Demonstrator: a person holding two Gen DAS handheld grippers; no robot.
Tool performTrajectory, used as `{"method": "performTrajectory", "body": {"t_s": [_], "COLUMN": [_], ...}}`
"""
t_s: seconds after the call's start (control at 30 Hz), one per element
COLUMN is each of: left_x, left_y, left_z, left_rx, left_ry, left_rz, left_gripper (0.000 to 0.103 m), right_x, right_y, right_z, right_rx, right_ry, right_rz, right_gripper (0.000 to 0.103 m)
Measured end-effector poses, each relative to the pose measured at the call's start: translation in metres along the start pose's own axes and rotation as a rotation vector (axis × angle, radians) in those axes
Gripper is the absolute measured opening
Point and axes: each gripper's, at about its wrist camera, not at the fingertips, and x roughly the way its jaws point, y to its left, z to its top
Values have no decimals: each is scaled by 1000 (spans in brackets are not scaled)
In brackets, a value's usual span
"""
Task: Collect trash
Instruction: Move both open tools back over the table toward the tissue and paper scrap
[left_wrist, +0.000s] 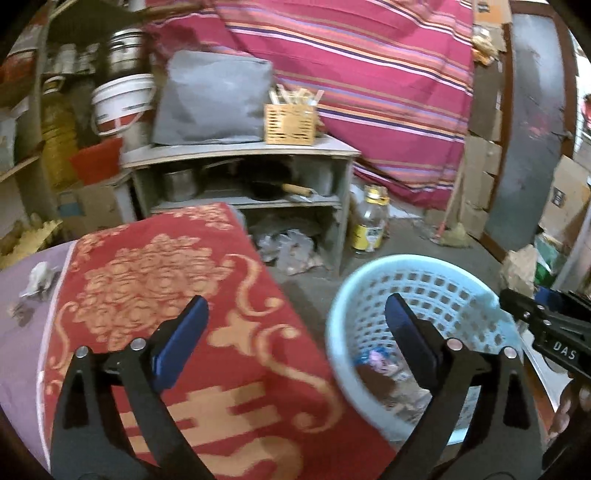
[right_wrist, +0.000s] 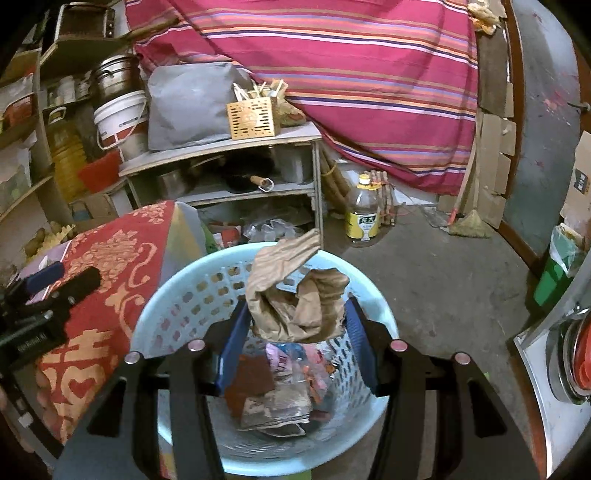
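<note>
My right gripper (right_wrist: 297, 310) is shut on a crumpled brown paper bag (right_wrist: 291, 295) and holds it just above the light blue basket (right_wrist: 147, 325). Several wrappers and scraps (right_wrist: 291, 373) lie in the bottom of the basket. My left gripper (left_wrist: 295, 325) stands open with nothing between its blue pads. It hovers over the edge of a red and gold cloth (left_wrist: 147, 277), beside the basket (left_wrist: 343, 295). A small crumpled white scrap (left_wrist: 38, 277) lies on the purple surface at far left. Each gripper shows in the other's view: the right gripper (left_wrist: 546, 328) and the left gripper (right_wrist: 55, 288).
A grey shelf unit (left_wrist: 240, 151) with pots and a pan stands behind the cloth, with plastic litter (left_wrist: 288, 243) at its foot. An oil bottle (right_wrist: 364, 214) stands on the concrete floor. A green bin (right_wrist: 554, 277) and a metal appliance (right_wrist: 565, 354) are on the right.
</note>
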Motion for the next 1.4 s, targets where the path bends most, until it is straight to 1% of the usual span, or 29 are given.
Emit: {"method": "performTrajectory", "body": {"t_s": [0.13, 0.17, 0.2, 0.23, 0.33, 0.4, 0.47, 0.6, 0.63, 0.67, 0.7, 0.9, 1.07, 1.27, 1.4], "left_x": [-11, -14, -18, -22, -34, -43, -52, -69, -74, -78, -81, -105, -121, -135, -138], "left_y": [25, 32, 38, 43, 66, 81, 96, 125, 135, 142, 150, 201, 242, 283, 309], "left_z": [1, 2, 2, 3, 3, 3, 2, 0, -1, -2, -3, -8, -21, -32, -38], "left_rx": [-21, -22, -23, -27, -53, -68, -74, -90, -95, -99, -103, -144, -163, -198, -212], "left_ry": [-8, -13, -18, -21, -30, -36, -43, -56, -59, -60, -59, -74, -73, -59, -50], "left_rz": [51, 70, 83, 94, 122, 144, 171, 226, 244, 258, 272, 355, 432, 470, 511], "left_gripper": [96, 96, 97, 97, 97, 97, 97, 97, 97, 97, 97, 97, 97, 97, 97], "right_x": [-1, -2, -2, -3, -7, -11, -19, -35, -39, -42, -44, -50, -49, -43, -35], "right_y": [11, 12, 12, 14, 19, 24, 32, 55, 63, 70, 77, 135, 178, 234, 264], "right_z": [0, 0, 0, 0, 2, 5, 7, 11, 10, 11, 11, 9, 5, -2, 0], "right_rx": [-7, -5, -2, 4, 16, 16, 9, -17, -26, -34, -44, -126, -190, -274, -278], "right_ry": [-15, -20, -24, -30, -37, -51, -76, -110, -119, -126, -133, -142, -131, -95, -79], "right_rz": [-8, -11, -19, -34, -36, -33, -27, 22, 39, 49, 58, 127, 178, 222, 250], "right_gripper": [56, 64, 75, 78, 78, 82, 82, 83, 84, 89, 91, 91, 92, 93, 93]}}
